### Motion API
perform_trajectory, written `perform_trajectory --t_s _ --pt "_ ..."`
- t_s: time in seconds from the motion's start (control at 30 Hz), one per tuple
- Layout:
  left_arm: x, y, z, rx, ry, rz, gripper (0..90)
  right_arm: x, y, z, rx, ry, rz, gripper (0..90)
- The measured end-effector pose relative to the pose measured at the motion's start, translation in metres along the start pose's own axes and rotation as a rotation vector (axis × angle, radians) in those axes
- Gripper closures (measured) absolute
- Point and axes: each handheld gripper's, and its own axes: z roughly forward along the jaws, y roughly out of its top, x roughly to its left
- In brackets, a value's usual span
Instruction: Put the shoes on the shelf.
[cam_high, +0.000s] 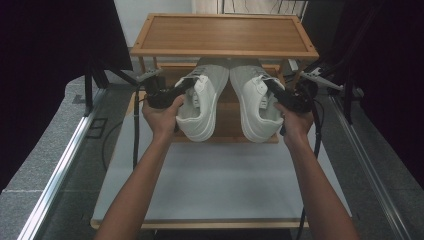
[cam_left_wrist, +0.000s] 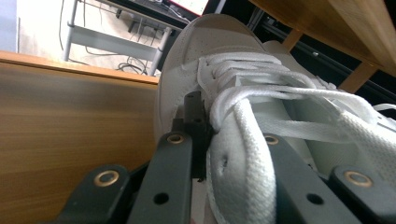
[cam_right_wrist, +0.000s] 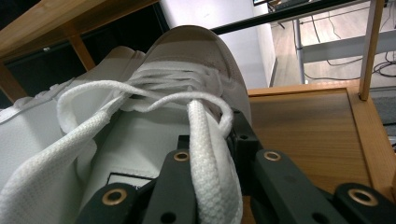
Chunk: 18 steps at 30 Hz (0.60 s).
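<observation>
- White leather marks both things we hold: a left shoe (cam_high: 197, 107) and a right shoe (cam_high: 256, 102), side by side, toes pointing away from us under the top shelf (cam_high: 222, 32) of a wooden rack (cam_high: 145, 50).
- Our left gripper (cam_high: 176, 92) is clamped on the outer collar edge of the left shoe; in the left gripper view its jaws pinch that padded edge (cam_left_wrist: 236, 177), one jaw outside and one inside the opening.
- Our right gripper (cam_high: 276, 92) grips the right shoe the same way; in the right gripper view its jaws squeeze the collar edge (cam_right_wrist: 210, 182) beside the laces (cam_right_wrist: 140, 93).
- Both shoes sit over the lower shelf (cam_high: 226, 117), heels near its front edge; we cannot tell whether the soles rest on it.
- Our left hand (cam_high: 161, 115) and right hand (cam_high: 295, 117) wrap the gripper handles, above a pale table (cam_high: 220, 185).
</observation>
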Motion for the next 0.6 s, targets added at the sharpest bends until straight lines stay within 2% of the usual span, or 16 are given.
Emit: perform_trajectory --t_s 0.17,0.47,0.6 --pt "0.006 0.004 0.007 -0.003 0.032 -0.011 81.8 0.000 0.002 0.011 0.008 -0.021 0.005 83.0" --pt "0.011 0.009 0.021 -0.014 0.065 -0.037 81.6 0.002 0.004 0.026 0.021 -0.043 0.030 83.0" --pt "0.011 0.009 0.026 -0.017 0.090 -0.033 81.5 0.005 0.004 0.033 0.015 -0.065 0.034 83.0"
